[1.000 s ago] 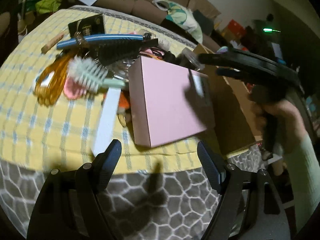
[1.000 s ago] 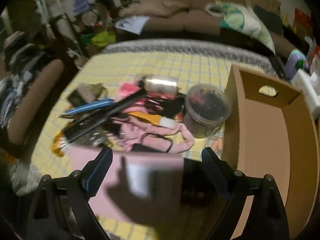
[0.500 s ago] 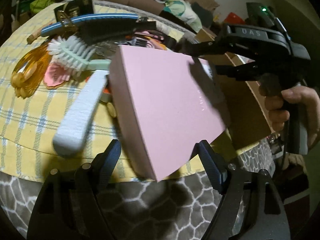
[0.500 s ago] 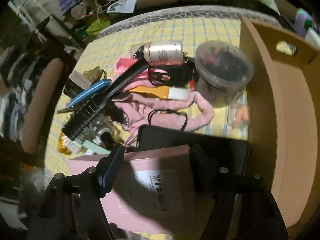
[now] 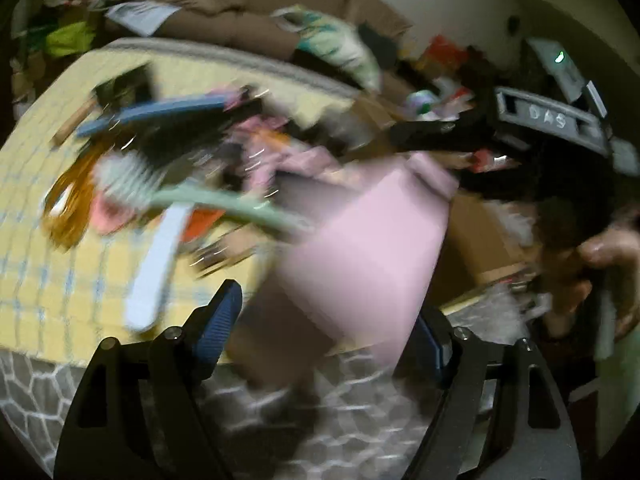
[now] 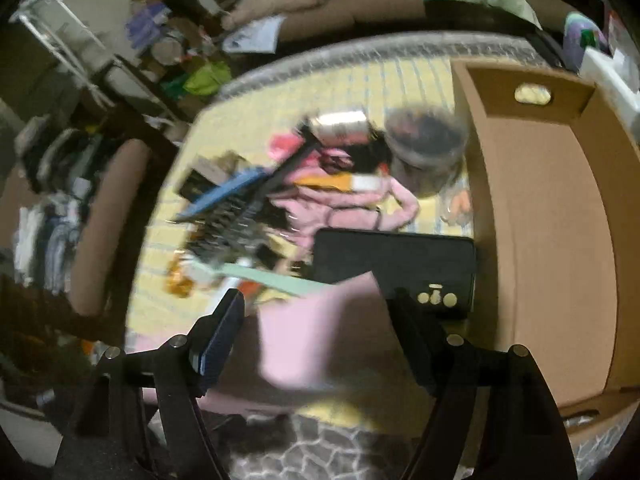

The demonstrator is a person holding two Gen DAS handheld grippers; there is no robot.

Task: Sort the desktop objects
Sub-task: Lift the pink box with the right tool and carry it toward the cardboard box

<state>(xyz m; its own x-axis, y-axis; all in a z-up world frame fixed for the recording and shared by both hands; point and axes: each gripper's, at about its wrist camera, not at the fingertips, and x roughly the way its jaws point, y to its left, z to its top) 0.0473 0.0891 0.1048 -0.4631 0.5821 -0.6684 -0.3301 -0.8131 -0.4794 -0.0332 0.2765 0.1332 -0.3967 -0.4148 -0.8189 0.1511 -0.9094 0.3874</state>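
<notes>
Both the left gripper (image 5: 324, 320) and right gripper (image 6: 316, 320) seem to pinch the pink box (image 5: 360, 248), tilted above the table edge, so swing it level toward the cardboard box (image 6: 560, 240) at three o'clock.

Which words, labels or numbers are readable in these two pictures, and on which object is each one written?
"DAS": white letters on the body of the right gripper, seen from the left wrist camera.
Paper sheet on the sofa: has print, too blurred to read.
Pink box: no text readable.
</notes>
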